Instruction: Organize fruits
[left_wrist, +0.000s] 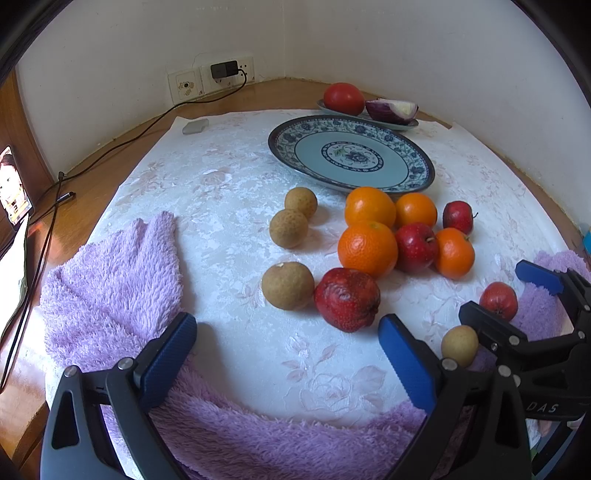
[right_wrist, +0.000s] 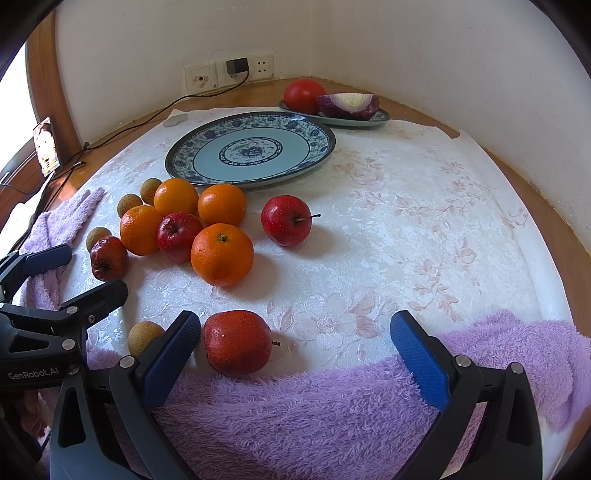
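White walls met in a corner behind a wooden table draped with a pale floral cloth, and a lilac fleece towel lay bunched along the near edge. Toward the back sat a large blue-patterned plate with nothing on it, and behind it a smaller dish carried a tomato and a cut red onion.

Just in front of the large plate the fruit lay loose on the cloth: four oranges clustered with a small red apple touching them, another apple with its stem out lying a little apart, a wrinkled dark red fruit, and three brown longans to the left of the pile.

Both tools hovered low over the near edge. The left gripper had its blue pads spread wide with nothing between them. The right gripper was likewise spread wide, holding nothing; a red apple lay on the cloth just beside its left pad, and a fourth longan sat outside that pad, between the two tools.
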